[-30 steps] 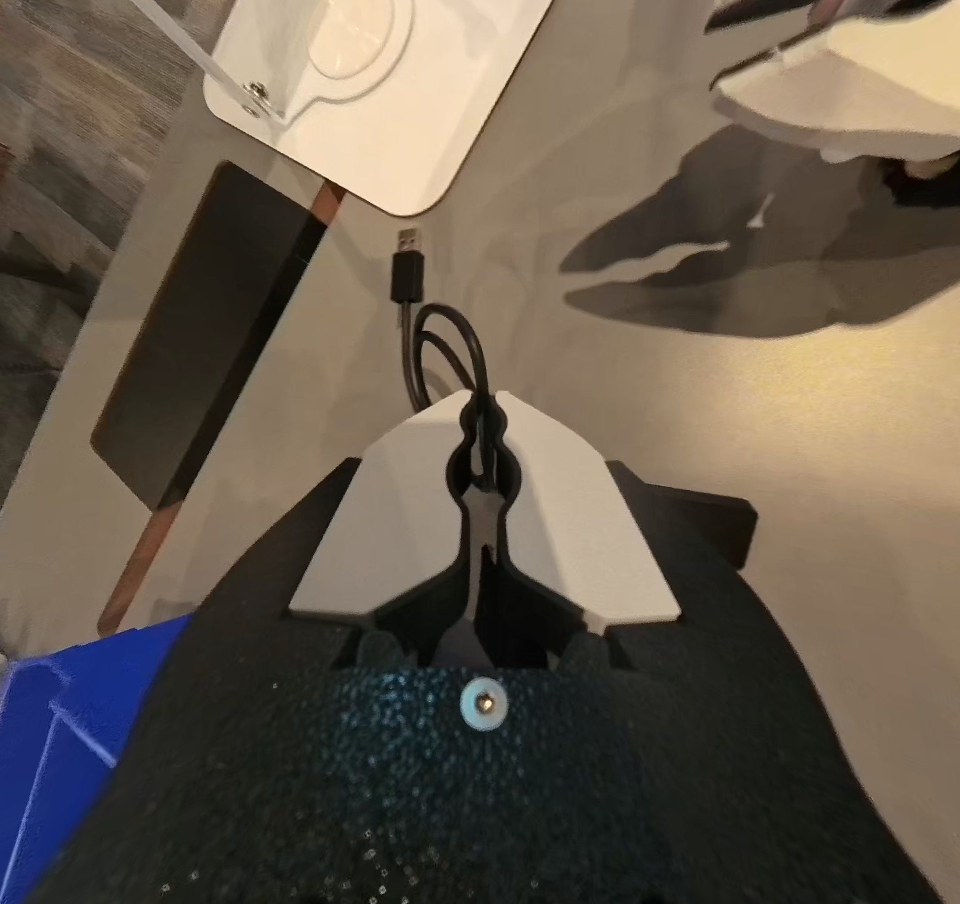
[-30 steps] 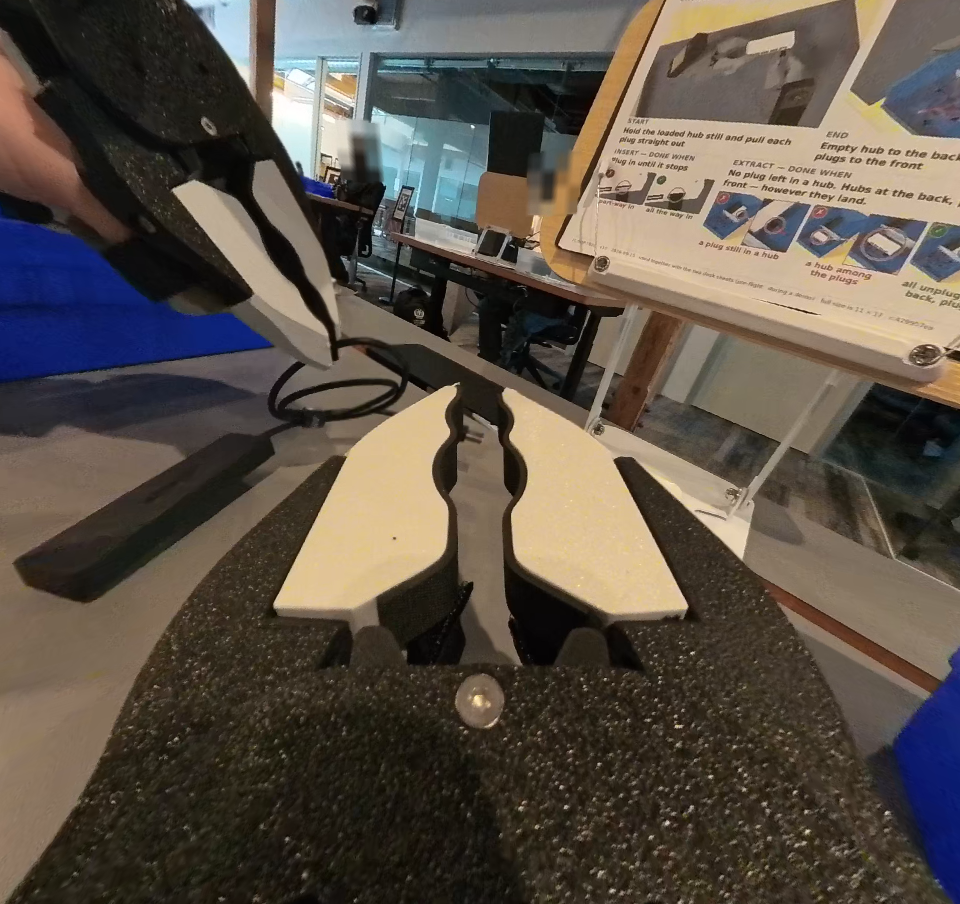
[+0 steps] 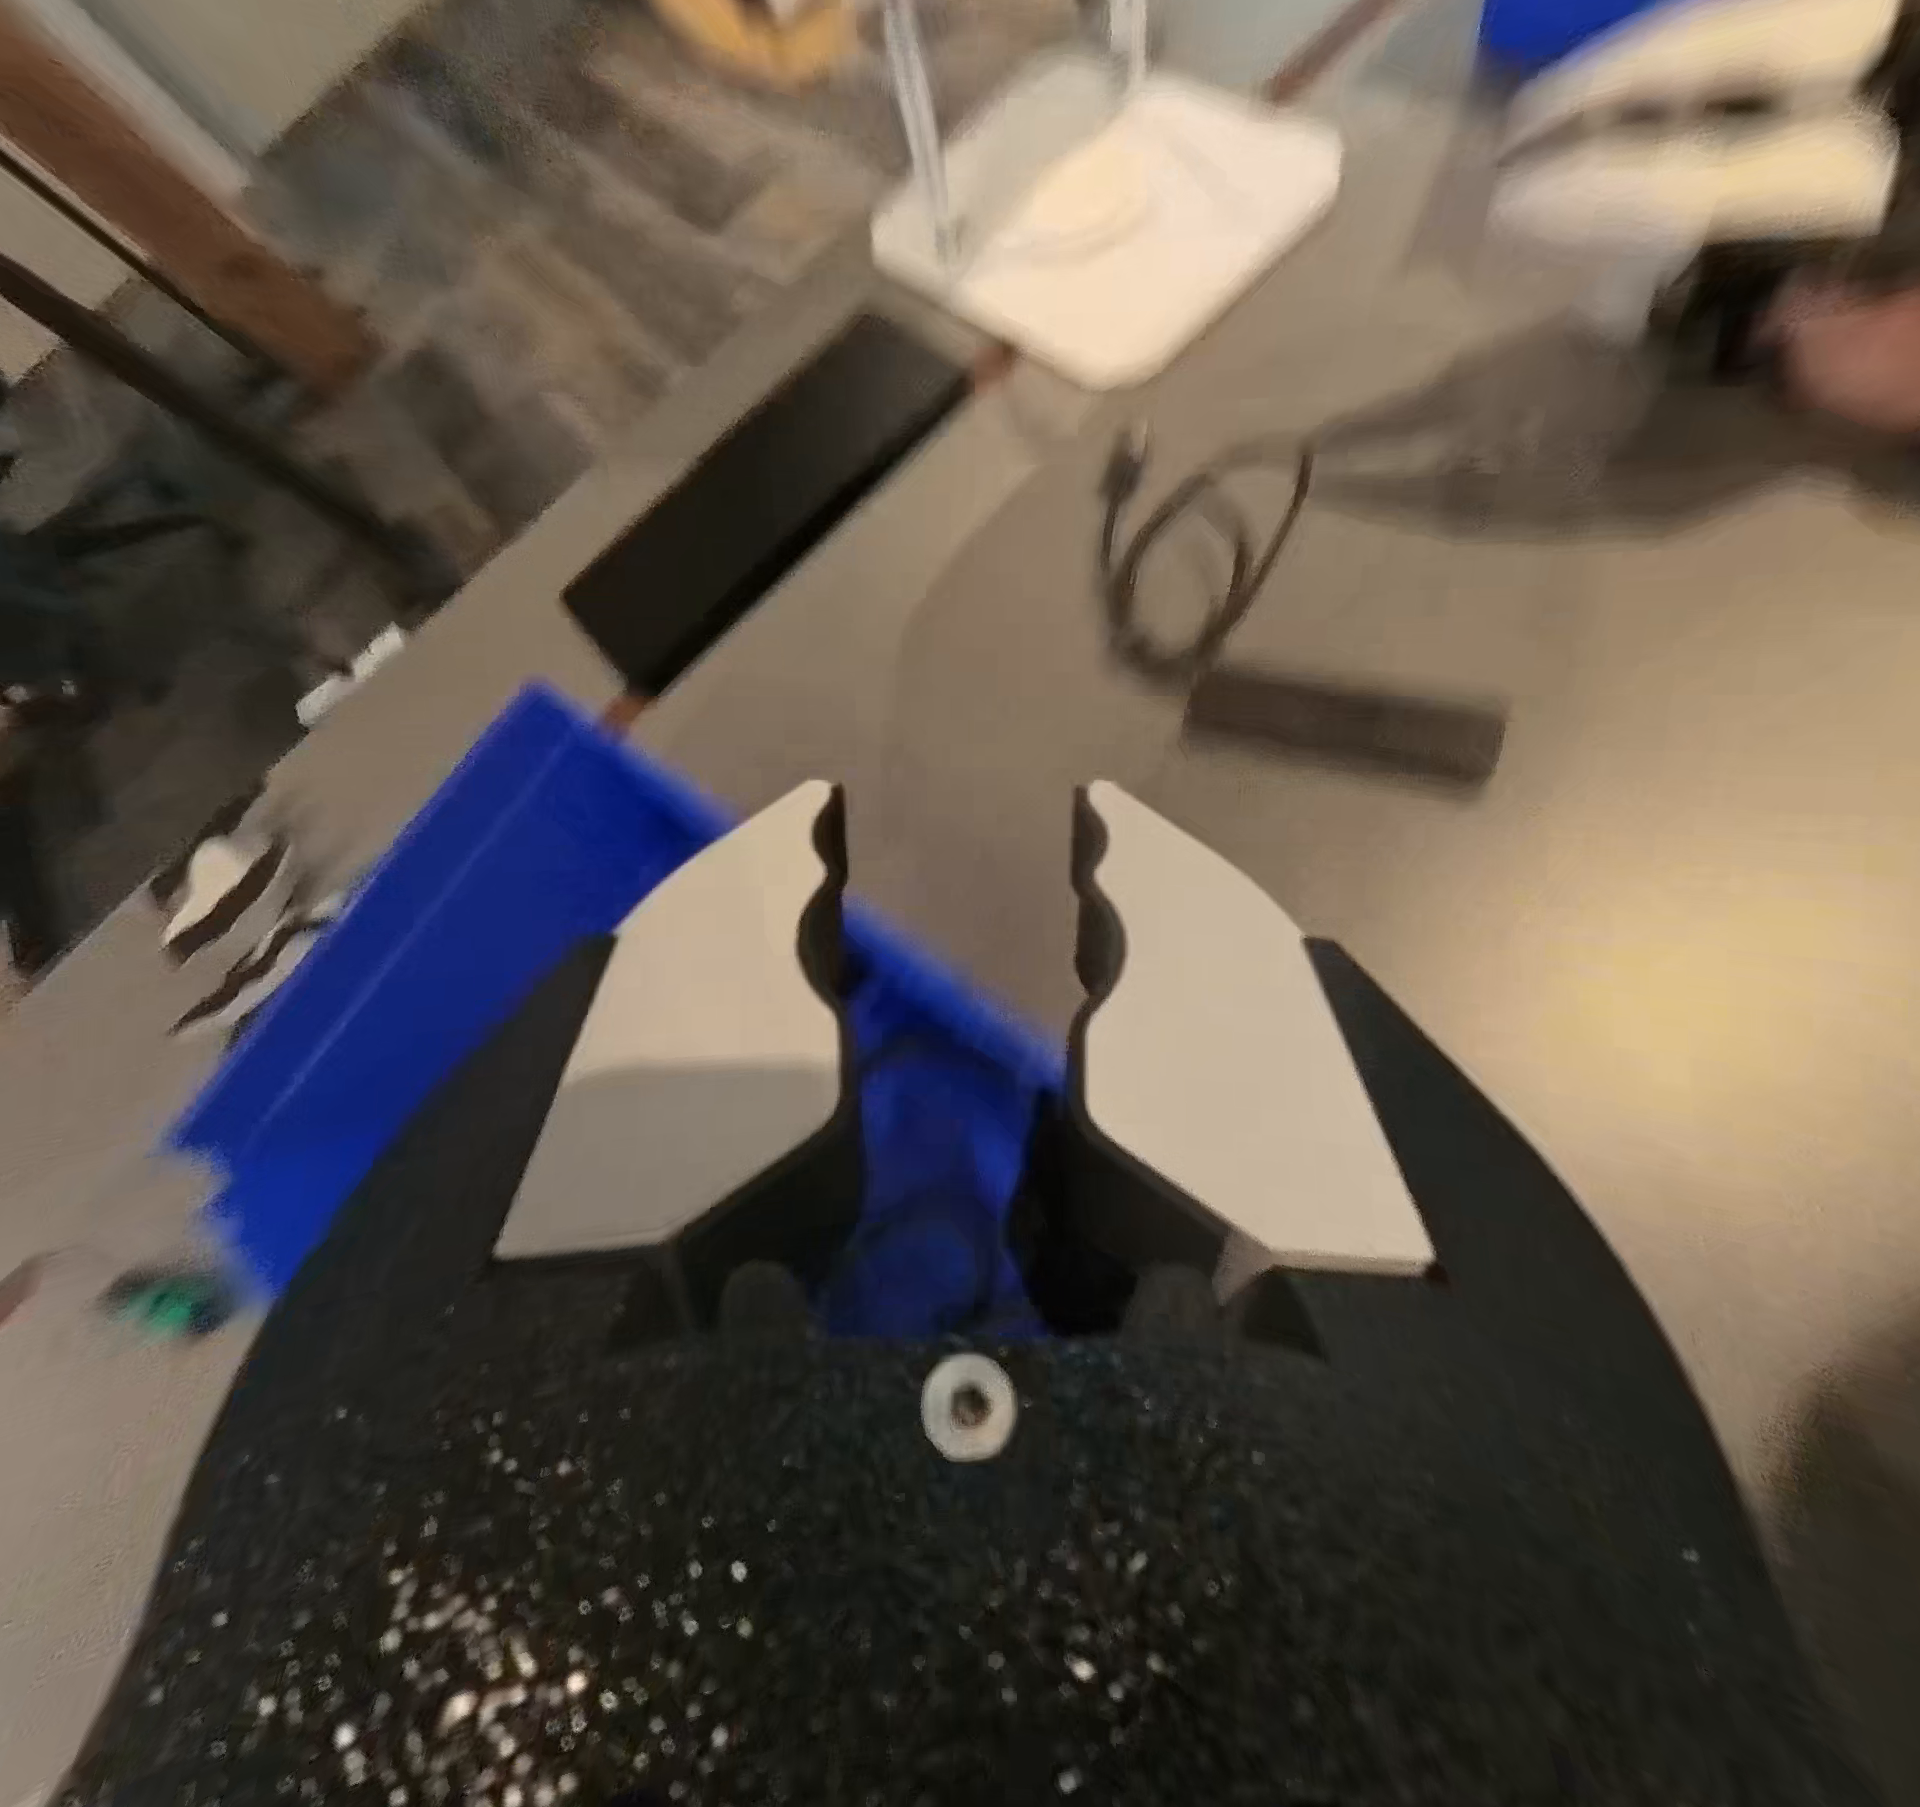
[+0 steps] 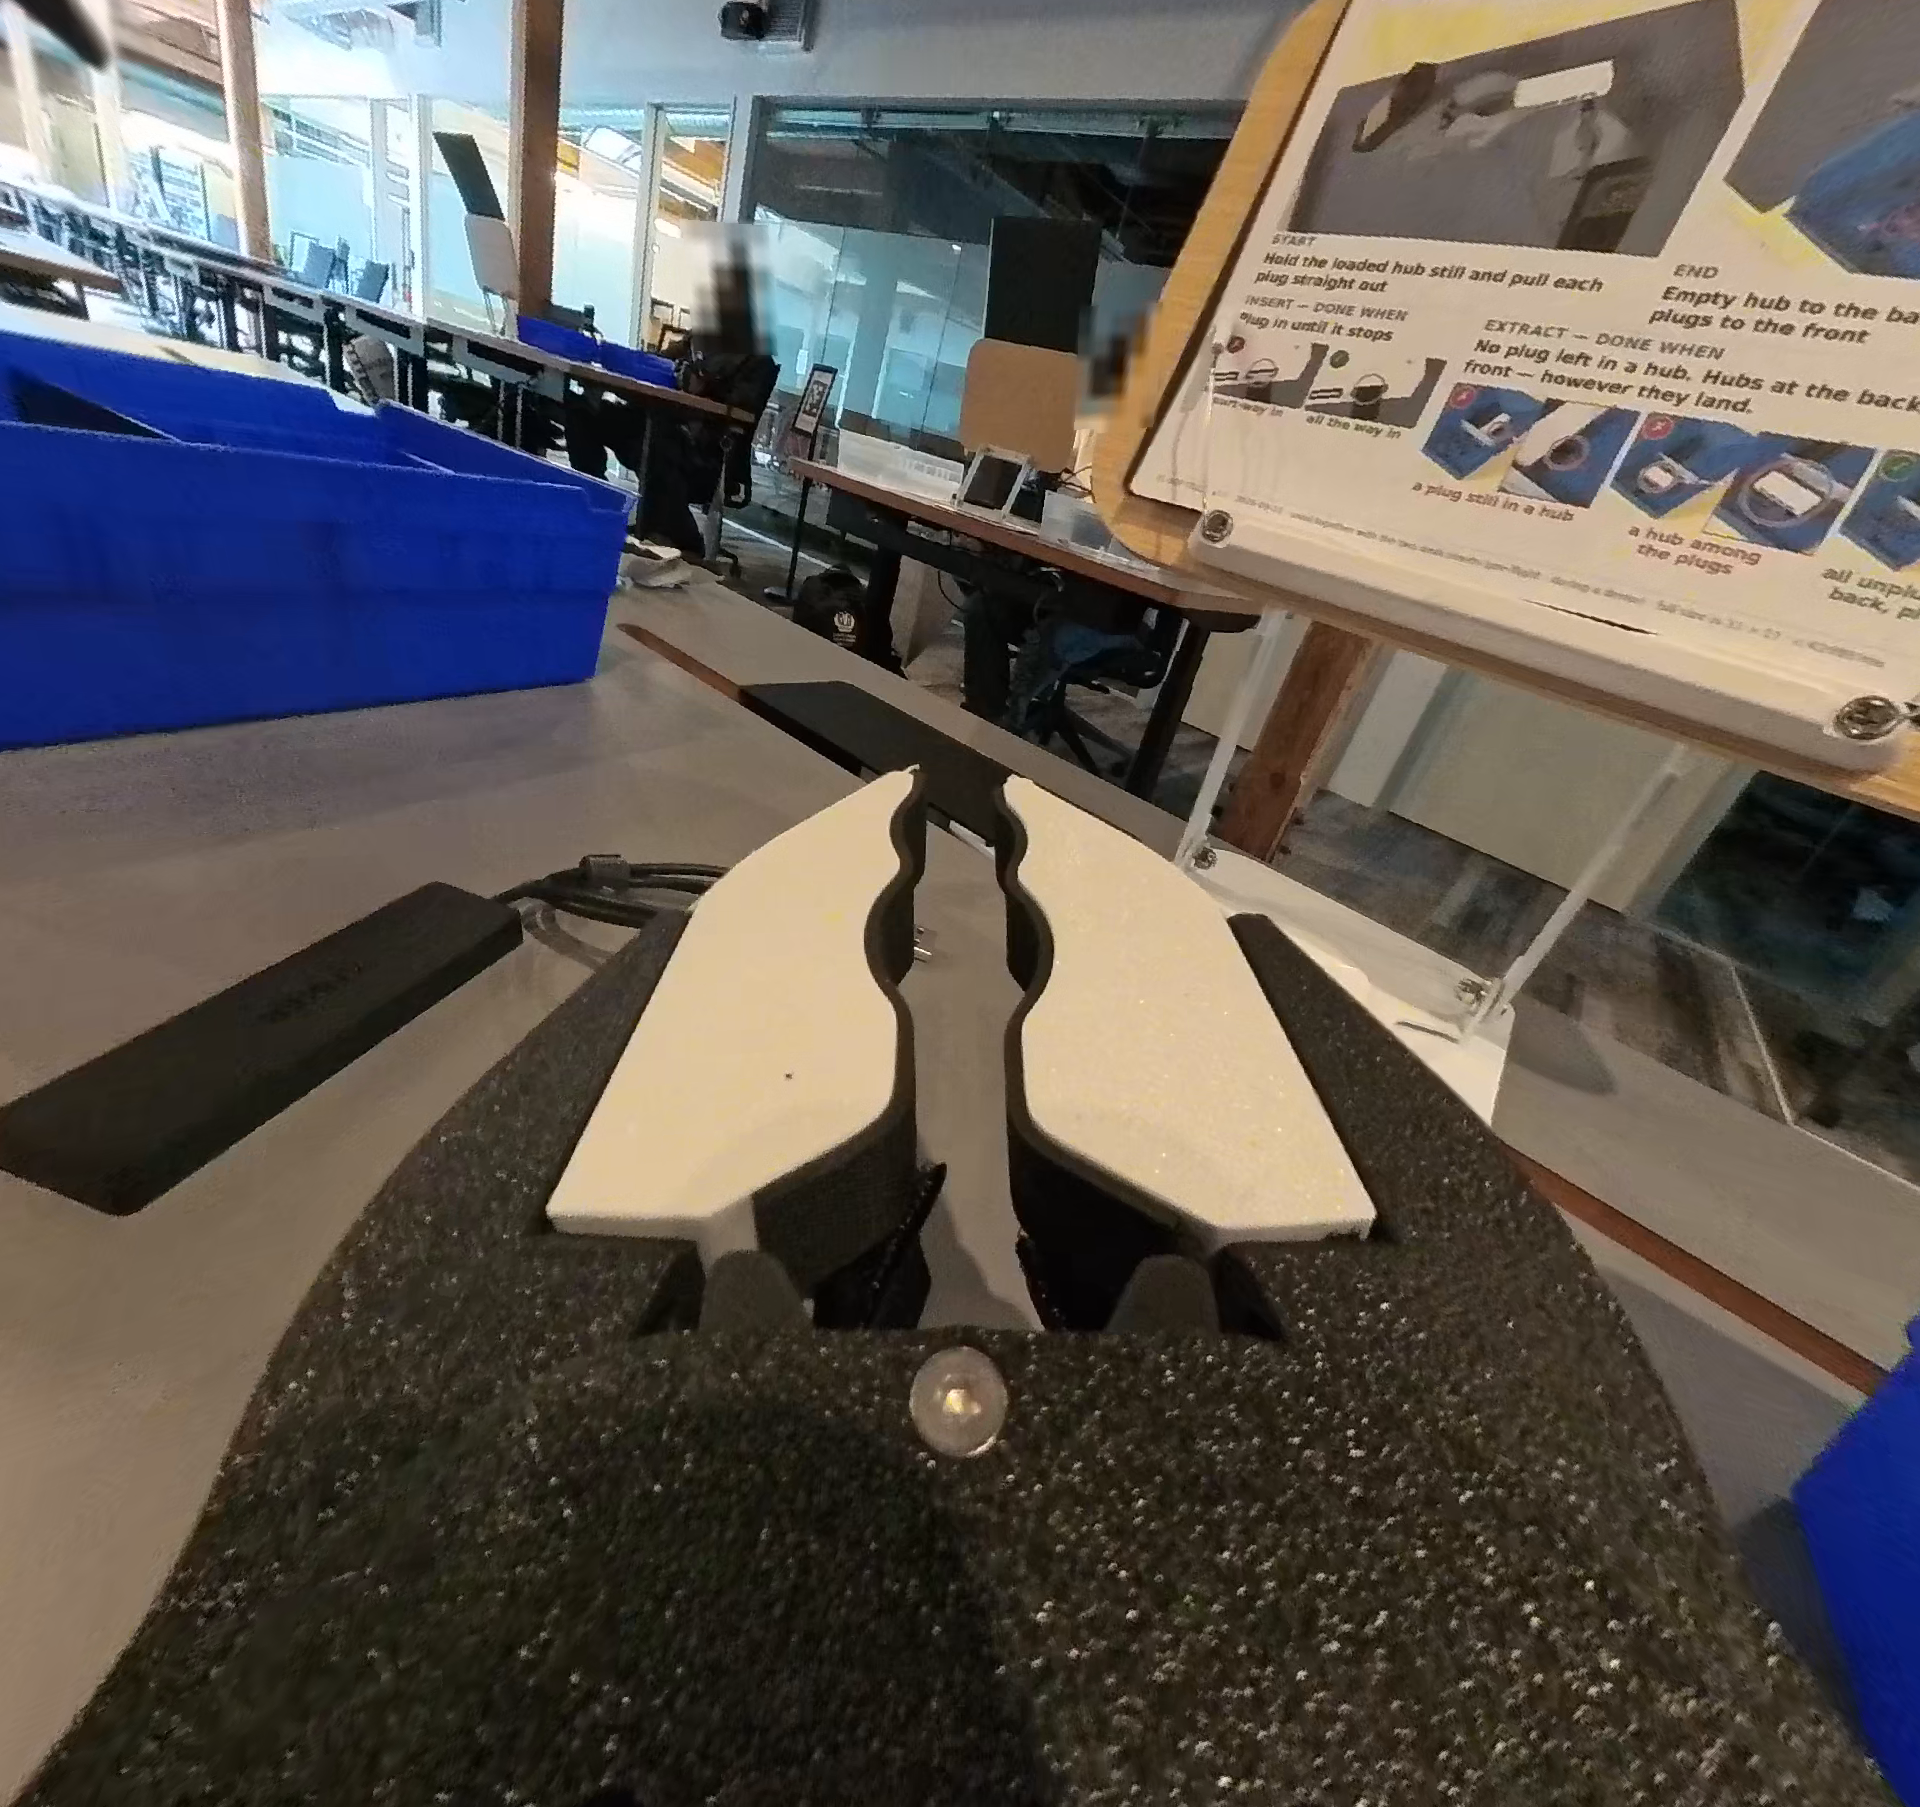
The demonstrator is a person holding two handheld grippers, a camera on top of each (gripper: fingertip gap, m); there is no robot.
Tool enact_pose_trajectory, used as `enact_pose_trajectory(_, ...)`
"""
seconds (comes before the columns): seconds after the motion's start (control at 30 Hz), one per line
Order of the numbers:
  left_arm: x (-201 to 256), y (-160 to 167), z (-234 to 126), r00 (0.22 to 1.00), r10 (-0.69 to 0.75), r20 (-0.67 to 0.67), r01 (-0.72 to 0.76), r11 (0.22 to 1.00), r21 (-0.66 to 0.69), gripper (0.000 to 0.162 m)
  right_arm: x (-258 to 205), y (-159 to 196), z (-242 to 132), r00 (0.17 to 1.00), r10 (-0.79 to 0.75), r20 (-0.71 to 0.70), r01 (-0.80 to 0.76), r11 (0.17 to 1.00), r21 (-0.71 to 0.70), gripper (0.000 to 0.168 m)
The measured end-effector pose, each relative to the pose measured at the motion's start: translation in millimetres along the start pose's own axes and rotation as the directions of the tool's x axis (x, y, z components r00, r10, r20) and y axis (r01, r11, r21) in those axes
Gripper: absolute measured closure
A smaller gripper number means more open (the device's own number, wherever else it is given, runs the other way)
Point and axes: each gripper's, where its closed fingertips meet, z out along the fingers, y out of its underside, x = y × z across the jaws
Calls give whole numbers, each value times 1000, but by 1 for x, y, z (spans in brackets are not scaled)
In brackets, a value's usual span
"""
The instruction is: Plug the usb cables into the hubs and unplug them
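Left wrist view, blurred: left tongs released, white fingers spread over blue bin corner; earlier clenched on cable. Flat black hub and looped cable lie on smooth grey desk, well apart.

Right wrist view: right tongs parted, empty, low over desk; hub just left; unchanged.

The left gripper is held raised and angled downward, jaws spread wide, nothing gripped. The right gripper is held low and level, jaws slightly parted, empty.
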Motion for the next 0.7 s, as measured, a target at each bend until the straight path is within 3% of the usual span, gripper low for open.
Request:
enact_pose_trajectory(0.03, -7, 15, -9, 999, 30, -15, -31, 999, -45, 122, 0, 0, 0, 1000, -3, 1, 3, 1000, -1, 156)
enact_pose_trajectory(0.17, -31, 96, -29, 969, 238, -64, -245, 910, -335, 123, -1, 0, 0, 1000, -5, 1, 5, 1000, -3, 156)
enact_pose_trajectory(0.33, -41, 160, -26, 939, 304, -161, -344, 798, -495, 130, -1, 1, 0, 1000, -4, 0, 4, 1000, -4, 156)
enact_pose_trajectory(0.43, -42, 171, -11, 929, 326, -174, -369, 795, -481, 134, 0, 1, 0, 1000, -2, -1, 2, 1000, -4, 156)
enact_pose_trajectory(0.6, -36, 150, 24, 894, 434, -116, -447, 837, -316, 137, 0, 1, 0, 1000, 0, 0, 0, 1000, -5, 156)
enact_pose_trajectory(0.7, -32, 150, 41, 884, 452, -119, -465, 824, -324, 132, 0, 1, 0, 1000, 1, 1, -1, 1000, -5, 156)
